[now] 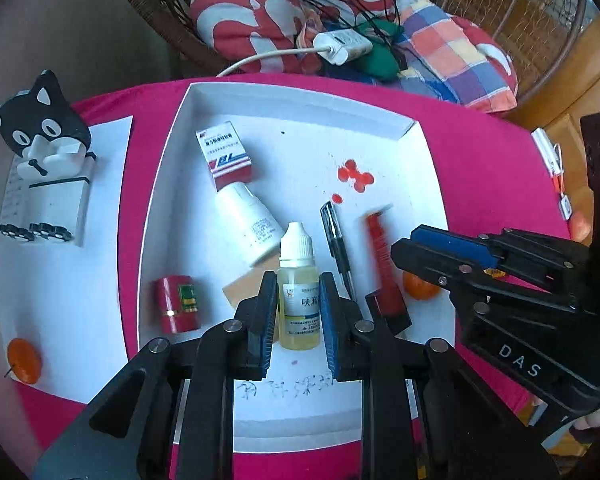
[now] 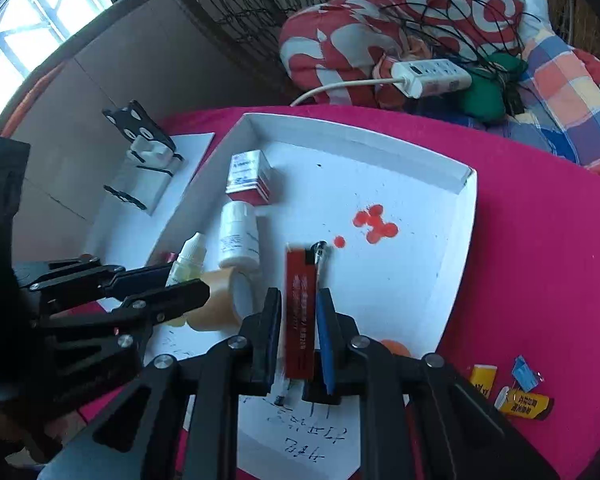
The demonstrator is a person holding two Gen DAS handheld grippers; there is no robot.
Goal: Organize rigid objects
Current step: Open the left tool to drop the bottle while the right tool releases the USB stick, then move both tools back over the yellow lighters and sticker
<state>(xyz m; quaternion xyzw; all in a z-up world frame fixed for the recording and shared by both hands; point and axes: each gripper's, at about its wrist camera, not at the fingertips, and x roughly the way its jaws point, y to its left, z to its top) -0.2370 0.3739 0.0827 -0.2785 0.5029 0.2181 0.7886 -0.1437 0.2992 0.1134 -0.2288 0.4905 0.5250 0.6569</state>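
Note:
My left gripper (image 1: 298, 281) is shut on a small dropper bottle (image 1: 300, 300) of yellow liquid with a white cap, held over the near part of the white tray (image 1: 168, 168). My right gripper (image 2: 299, 294) is shut on a slim red box (image 2: 300, 312), also above the tray. In the left wrist view the right gripper (image 1: 404, 242) comes in from the right, with the red box (image 1: 384, 264) blurred at its tips. In the right wrist view the left gripper (image 2: 184, 278) holds the dropper bottle (image 2: 190, 258) at the left.
In the tray lie a red-and-white medicine box (image 1: 226, 156), a white bottle (image 1: 248, 224), a black pen (image 1: 336, 240), a tape roll (image 2: 224, 300) and red stains (image 1: 356, 176). A red cylinder (image 1: 178, 304) and a cat-shaped holder (image 1: 48, 160) stand left of it. Yellow tags (image 2: 524, 404) lie on the pink cloth.

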